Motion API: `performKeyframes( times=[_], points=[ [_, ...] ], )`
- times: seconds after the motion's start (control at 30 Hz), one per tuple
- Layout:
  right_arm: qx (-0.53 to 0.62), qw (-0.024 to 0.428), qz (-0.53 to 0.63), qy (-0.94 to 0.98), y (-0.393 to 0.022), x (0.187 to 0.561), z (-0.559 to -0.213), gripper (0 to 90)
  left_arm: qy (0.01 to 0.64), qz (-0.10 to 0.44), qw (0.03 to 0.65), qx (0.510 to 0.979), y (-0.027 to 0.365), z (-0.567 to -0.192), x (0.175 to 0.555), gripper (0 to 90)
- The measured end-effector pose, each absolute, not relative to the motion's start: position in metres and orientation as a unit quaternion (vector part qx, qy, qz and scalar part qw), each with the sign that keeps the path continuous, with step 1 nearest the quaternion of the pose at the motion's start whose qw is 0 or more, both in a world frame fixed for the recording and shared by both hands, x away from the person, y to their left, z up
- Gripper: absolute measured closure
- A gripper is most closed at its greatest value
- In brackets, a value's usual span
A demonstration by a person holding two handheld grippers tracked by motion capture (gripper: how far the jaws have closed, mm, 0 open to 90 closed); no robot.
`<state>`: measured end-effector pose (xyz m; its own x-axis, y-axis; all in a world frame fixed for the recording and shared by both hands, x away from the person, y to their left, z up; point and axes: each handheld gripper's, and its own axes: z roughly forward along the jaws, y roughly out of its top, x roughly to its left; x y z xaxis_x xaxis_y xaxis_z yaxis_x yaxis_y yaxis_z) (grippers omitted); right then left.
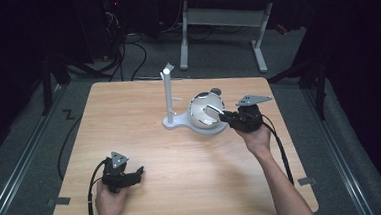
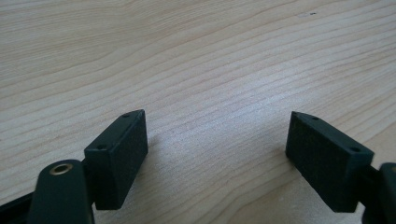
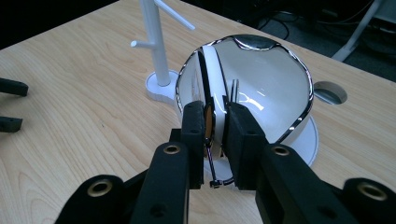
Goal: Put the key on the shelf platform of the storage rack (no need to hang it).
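One white stand beside mug.

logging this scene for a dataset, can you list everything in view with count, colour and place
table: 1, light wood, centre of the high view
stand: 1, white, upright post with pegs on a flat base, mid-table
cup: 1, shiny silver outside and white inside, tipped on its side on the stand's base
hole: 1, round, in the tabletop behind the cup
desk: 1, white legs, on the floor beyond the table
cables: several, black, on the floor at far left
right gripper: 1, black, shut on the cup's handle
left gripper: 1, black, open, low over bare table at near left
hands: 2, one on each gripper
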<state>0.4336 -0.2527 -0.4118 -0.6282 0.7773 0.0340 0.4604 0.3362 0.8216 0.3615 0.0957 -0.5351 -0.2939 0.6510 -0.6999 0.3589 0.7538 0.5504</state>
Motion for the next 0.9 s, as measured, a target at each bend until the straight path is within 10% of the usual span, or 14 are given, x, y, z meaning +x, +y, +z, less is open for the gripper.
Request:
performKeyframes(
  times=[0.9],
  points=[
    [0.411,0.159,0.398,0.805,-0.228,0.472,-0.429,78.2,0.788,0.149,0.502,0.322,0.097,-0.536,0.362,21.2]
  ],
)
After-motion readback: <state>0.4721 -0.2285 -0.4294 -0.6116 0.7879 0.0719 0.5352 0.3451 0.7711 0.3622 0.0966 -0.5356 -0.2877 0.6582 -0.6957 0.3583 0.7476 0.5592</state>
